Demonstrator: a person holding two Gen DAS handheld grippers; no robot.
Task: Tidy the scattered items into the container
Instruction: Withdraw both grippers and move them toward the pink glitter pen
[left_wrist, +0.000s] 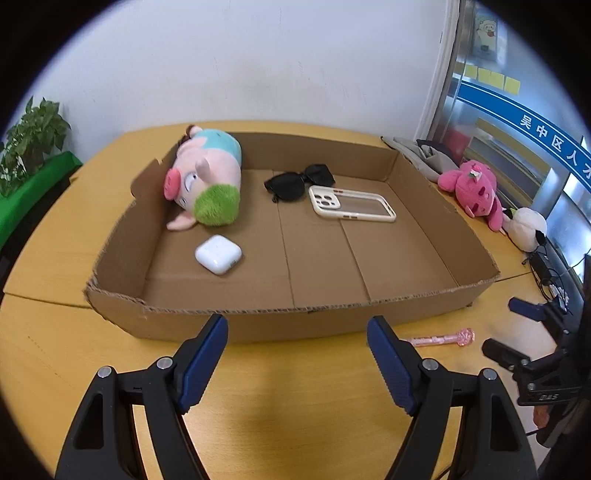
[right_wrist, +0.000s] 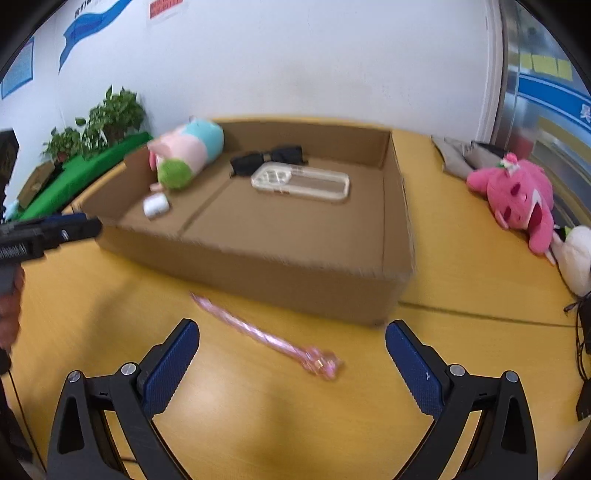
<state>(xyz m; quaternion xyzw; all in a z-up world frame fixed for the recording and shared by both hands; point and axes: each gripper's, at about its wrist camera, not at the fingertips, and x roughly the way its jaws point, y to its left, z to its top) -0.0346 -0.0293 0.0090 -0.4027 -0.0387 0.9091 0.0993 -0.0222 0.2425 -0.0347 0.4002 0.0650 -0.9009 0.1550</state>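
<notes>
I see a translucent pink wand (right_wrist: 266, 336) lying on the bench (right_wrist: 258, 417) just before the cardboard box (right_wrist: 258, 266), between my right claw's (right_wrist: 291, 354) wide-spread fingers; left claw (left_wrist: 297, 354) gapes empty.

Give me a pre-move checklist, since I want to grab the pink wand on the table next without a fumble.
1. Right gripper open and empty: ok.
2. Pink wand lies between its fingers' line of approach: ok.
3. Wand free of the cardboard box: ok, it lies apart on the table.
4. Left gripper out of the way: ok, open off to the side.
5. Free room in the box: ok, near right floor bare.
6. Sharp view of the wand: not ok, right wrist view blurred.
</notes>
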